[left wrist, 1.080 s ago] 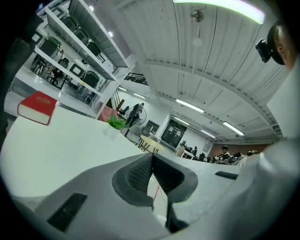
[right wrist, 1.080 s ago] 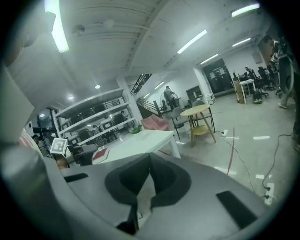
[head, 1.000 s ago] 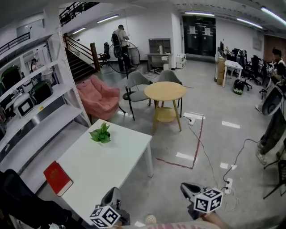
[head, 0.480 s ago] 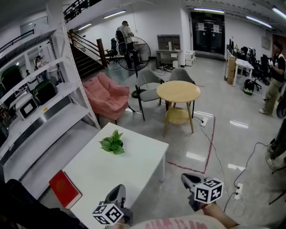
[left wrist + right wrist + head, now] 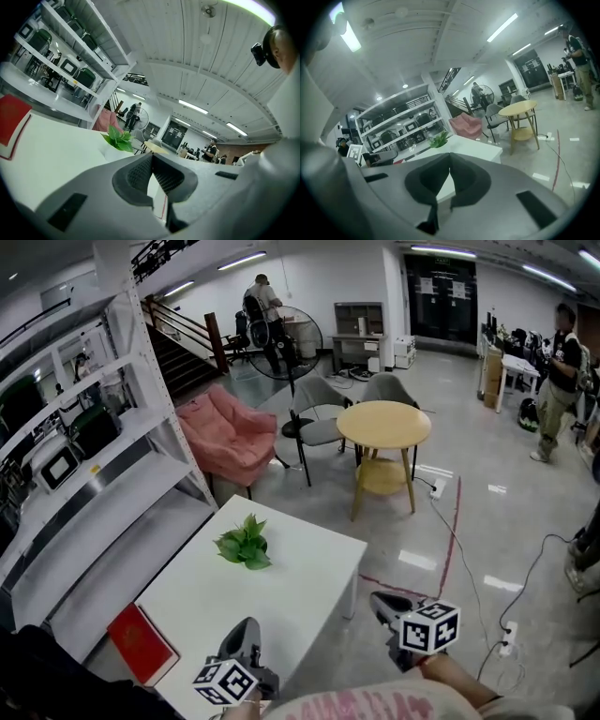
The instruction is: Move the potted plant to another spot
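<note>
Your potted plant (image 5: pixel 244 545) sits on the white counter (image 5: pixel 281 606) close to its far left corner, well apart from both of your tools and untouched. Your left tongs (image 5: pixel 246 627) hang over the near edge of the counter with their pads pressed together on nothing. Your right tongs (image 5: pixel 382 603) are off the counter's right edge over the floor, likewise closed and empty. The first risk is reaching in with the pads together: you would shove the plant toward the far edge instead of taking it, so spread them before you get close. The white pot (image 5: pixel 110 152) barely stands out against the white counter and the leaves overhang it. If you close too high you will likely pinch foliage, which may tear or let the pot drop once lifted. A grip low on one side could tip it. The red book (image 5: pixel 142 643) by the near left corner lies clear of your path.
</note>
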Demonstrator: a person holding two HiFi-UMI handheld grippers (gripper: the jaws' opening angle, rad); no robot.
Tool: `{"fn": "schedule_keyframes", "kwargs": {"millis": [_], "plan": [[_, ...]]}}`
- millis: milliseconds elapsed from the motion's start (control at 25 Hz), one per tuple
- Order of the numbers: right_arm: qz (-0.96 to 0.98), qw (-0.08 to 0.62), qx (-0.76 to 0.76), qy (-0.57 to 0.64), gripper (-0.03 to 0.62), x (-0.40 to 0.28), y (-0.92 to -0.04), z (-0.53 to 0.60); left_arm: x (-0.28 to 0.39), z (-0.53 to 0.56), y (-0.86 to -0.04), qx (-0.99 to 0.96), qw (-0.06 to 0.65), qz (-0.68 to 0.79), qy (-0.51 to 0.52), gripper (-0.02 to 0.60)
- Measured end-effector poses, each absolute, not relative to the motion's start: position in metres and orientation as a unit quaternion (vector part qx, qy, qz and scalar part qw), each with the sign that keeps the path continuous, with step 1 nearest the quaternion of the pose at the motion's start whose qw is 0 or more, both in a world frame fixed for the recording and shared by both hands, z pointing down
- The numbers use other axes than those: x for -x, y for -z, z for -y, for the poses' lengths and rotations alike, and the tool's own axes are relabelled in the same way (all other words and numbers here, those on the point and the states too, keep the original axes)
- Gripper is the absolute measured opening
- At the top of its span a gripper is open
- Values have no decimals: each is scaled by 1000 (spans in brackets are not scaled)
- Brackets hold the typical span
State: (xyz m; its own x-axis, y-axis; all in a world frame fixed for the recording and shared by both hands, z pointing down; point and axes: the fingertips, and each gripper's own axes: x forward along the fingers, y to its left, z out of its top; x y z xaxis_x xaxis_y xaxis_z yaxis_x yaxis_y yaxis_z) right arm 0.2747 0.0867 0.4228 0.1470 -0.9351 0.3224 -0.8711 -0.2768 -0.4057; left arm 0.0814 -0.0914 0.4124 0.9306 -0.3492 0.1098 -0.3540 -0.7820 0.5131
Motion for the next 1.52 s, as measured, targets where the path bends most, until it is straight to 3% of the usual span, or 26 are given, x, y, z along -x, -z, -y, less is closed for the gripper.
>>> {"fn": "schedule_keyframes", "kwargs": {"millis": [760,1520], "plan": [[-655,49,717,232,8,-271,-420,4,-78,123,-411,-943,260,208,7,2],[-781,-11,571,251,8,-309,-425,171,-92,201,-417,-886,270,374,44,2]]}}
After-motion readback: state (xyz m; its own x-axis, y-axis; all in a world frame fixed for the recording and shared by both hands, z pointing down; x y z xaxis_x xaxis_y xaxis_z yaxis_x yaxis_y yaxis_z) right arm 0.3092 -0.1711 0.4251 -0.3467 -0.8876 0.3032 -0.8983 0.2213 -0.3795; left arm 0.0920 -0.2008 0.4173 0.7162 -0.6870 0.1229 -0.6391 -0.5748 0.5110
